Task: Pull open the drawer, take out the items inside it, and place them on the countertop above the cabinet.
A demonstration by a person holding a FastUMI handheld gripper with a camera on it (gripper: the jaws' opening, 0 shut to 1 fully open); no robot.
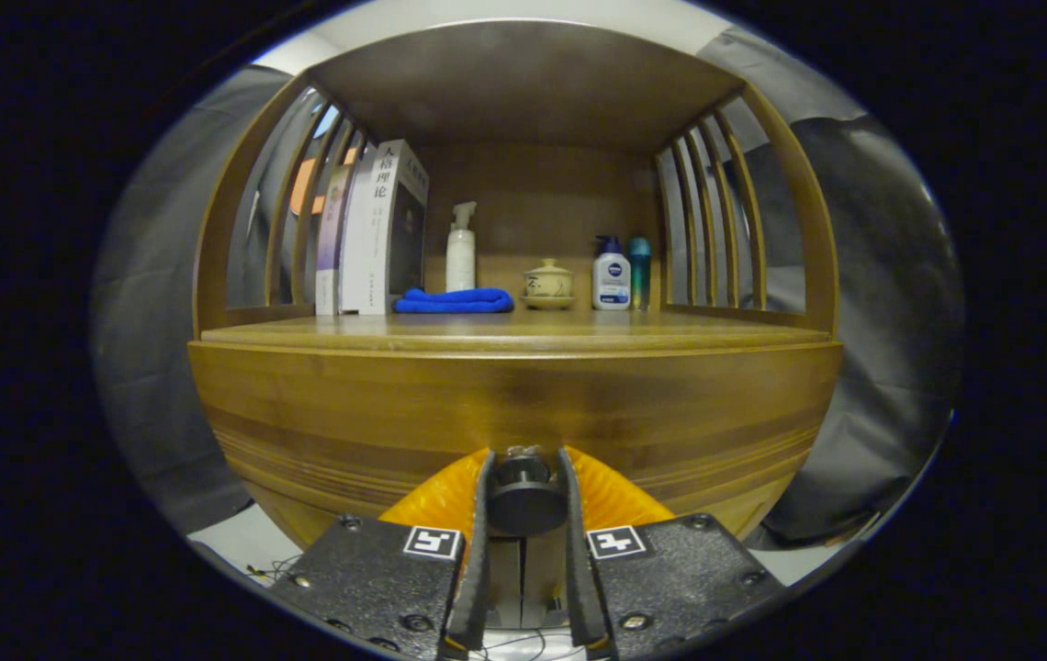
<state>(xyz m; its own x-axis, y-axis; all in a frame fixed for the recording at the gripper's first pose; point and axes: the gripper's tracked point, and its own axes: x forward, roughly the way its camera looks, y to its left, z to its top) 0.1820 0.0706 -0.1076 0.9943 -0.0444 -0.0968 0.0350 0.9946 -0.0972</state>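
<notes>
A wooden cabinet point(514, 413) stands directly ahead, its front taken up by a wide drawer front point(349, 431) of banded golden-brown wood with a smooth sheen. At the near centre, the gripper point(524, 500) is closed to a narrow gap on the drawer's dark round knob point(524, 503), one finger pressing each side. The drawer looks fully closed, flush with the cabinet, so whatever lies inside is hidden.

The step in hand appears to be pulling the drawer open. To do it well, the hold on the knob should stay firm and centred, and the pull should come straight back towards the viewer, level and even, so the knob does not slip out and the drawer does not skew or jam.

Above the drawer is the countertop point(670, 332), a flat shelf framed by curved slatted sides. At its far end stand books point(377, 229) on the left, a folded blue cloth point(455, 300), a white spray bottle point(460, 252), a small lidded cup point(548, 280) and two bottles point(620, 273) on the right. The near strip of countertop is bare.
</notes>
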